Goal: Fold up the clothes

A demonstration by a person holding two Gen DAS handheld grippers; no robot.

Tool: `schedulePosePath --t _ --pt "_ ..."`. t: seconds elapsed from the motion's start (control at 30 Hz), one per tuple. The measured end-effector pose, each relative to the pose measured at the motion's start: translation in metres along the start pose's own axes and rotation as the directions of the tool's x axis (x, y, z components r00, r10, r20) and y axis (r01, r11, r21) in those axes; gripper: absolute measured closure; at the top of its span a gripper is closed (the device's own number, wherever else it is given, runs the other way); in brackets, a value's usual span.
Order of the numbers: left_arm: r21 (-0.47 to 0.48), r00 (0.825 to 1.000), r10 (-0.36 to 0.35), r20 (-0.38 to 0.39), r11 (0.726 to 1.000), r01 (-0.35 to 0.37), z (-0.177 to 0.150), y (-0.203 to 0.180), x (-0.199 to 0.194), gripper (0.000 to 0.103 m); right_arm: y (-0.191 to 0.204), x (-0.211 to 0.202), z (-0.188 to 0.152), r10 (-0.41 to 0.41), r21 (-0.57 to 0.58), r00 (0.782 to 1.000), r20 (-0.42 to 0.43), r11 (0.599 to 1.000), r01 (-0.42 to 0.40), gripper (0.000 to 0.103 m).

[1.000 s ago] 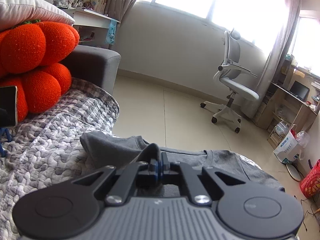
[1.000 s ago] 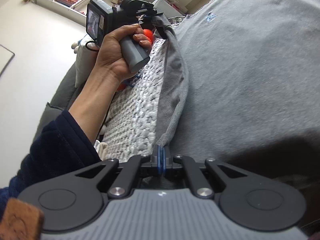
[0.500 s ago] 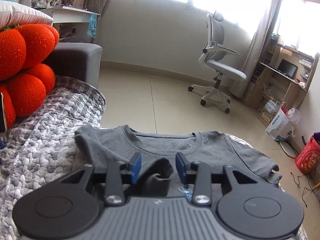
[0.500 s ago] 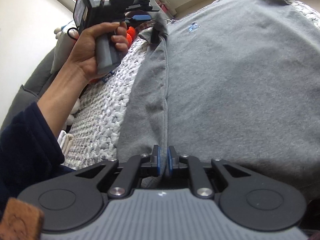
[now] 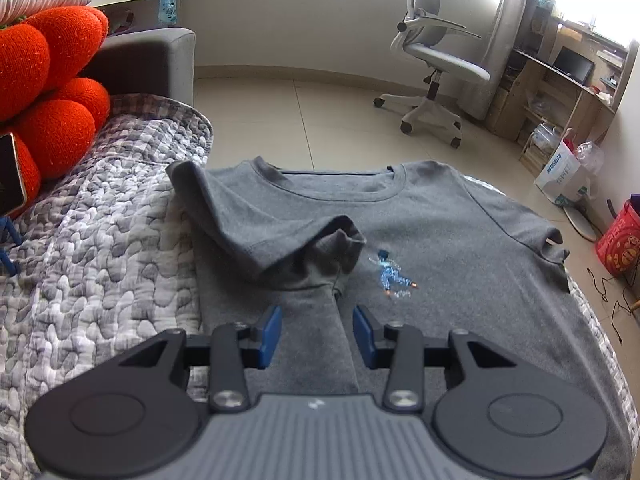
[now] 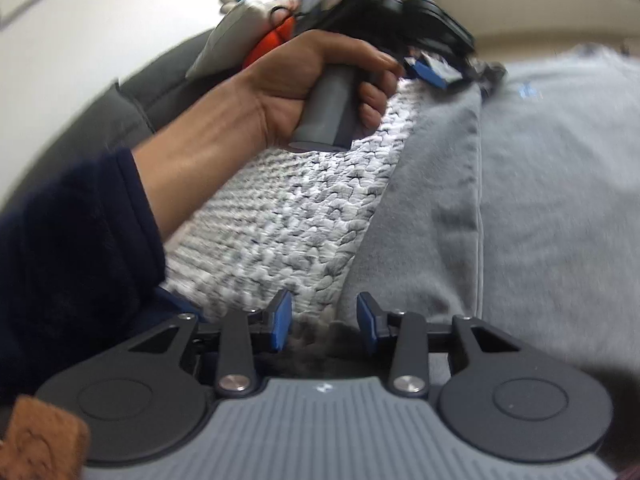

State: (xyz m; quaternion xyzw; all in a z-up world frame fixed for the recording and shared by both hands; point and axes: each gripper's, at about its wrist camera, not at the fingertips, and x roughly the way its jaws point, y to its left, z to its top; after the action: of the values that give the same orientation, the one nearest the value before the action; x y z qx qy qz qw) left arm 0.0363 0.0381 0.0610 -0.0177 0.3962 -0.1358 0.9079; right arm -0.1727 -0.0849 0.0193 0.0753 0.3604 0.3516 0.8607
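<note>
A soft grey knit T-shirt [image 5: 460, 240] lies flat on a pebbly quilted cover [image 5: 100, 240], collar toward the tiled floor, its long axis running away from the left gripper [image 5: 316, 334]; one side is folded inward. Both grippers have just been opening; the right gripper [image 6: 324, 320] likewise grips nothing

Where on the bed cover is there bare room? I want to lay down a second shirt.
Free: the quilted bed cover between the orange cushions and the folded side of the grey T-shirt. Crowded: the rest, where the T-shirt spreads to the far edge, and the strip under the left hand.
</note>
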Motion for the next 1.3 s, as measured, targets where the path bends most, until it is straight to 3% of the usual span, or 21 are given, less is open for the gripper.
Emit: schedulePosePath --t 0.1,0.27,0.43,0.67,0.83,1.1,1.3 --pt "0.01 1.0 -0.005 -0.019 1.0 0.005 -0.007 0.003 -0.005 0.062 0.008 0.013 -0.008 -0.048 -0.077 0.997 -0.062 0.996 0.043 0.062" --pt "0.066 0.997 0.027 -0.068 0.998 -0.022 -0.023 0.006 -0.004 0.062 0.003 0.014 -0.023 -0.015 -0.042 0.986 -0.167 0.999 0.008 0.062" --pt "0.047 0.993 0.034 -0.111 0.998 -0.029 -0.031 0.015 0.001 0.058 0.003 0.014 -0.038 -0.047 -0.026 0.968 -0.246 0.999 0.042 0.062" --pt "0.029 0.993 0.014 -0.118 1.0 -0.011 -0.032 0.016 0.0 0.057 0.008 0.003 -0.034 -0.085 0.048 0.992 -0.095 0.995 0.089 0.062" --pt "0.033 0.992 0.008 -0.127 0.999 -0.004 -0.032 0.016 0.001 0.056 0.011 0.002 -0.025 -0.043 0.16 0.999 0.008 0.986 0.041 0.062" --pt "0.047 0.99 0.011 -0.143 0.999 -0.004 -0.034 0.016 0.003 0.053 0.009 0.009 -0.037 -0.116 0.141 0.99 -0.078 0.982 0.126 0.062" --pt "0.035 0.988 0.003 -0.153 0.999 0.002 -0.032 0.019 0.004 0.052 0.022 -0.004 -0.035 -0.092 0.129 0.995 0.027 0.988 0.088 0.062"
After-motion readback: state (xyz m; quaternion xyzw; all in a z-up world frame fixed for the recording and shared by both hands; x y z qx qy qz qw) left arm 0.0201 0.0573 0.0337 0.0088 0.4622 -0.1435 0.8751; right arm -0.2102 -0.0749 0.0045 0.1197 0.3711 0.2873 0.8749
